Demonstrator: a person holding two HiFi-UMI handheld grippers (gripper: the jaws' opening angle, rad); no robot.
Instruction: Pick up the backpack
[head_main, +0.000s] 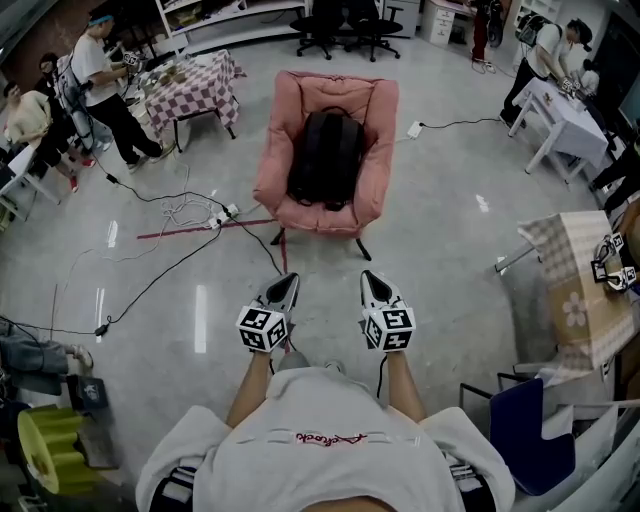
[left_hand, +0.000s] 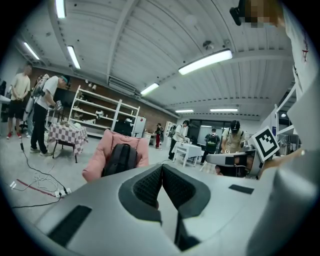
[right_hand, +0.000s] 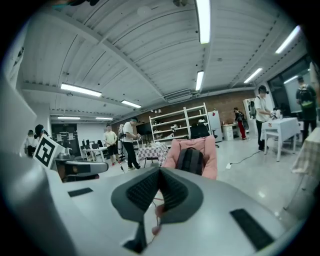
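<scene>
- No word or number reads clearly anywhere in this room.
- A line of red script (head_main: 325, 438) crosses my white shirt (head_main: 300, 472), too small to make out.
- The cube (head_main: 262, 328) on my left gripper (head_main: 287, 283) and its twin on my right gripper (head_main: 372, 280) carry black-and-white square patterns, no letters.

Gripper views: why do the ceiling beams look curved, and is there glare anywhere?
Left gripper view: the wide lens bows the ceiling lights, corners go black. Right gripper view: same bowing, the right gripper itself looks soft. Head view: white glare streaks on the glossy floor; the backpack is sharp.
</scene>
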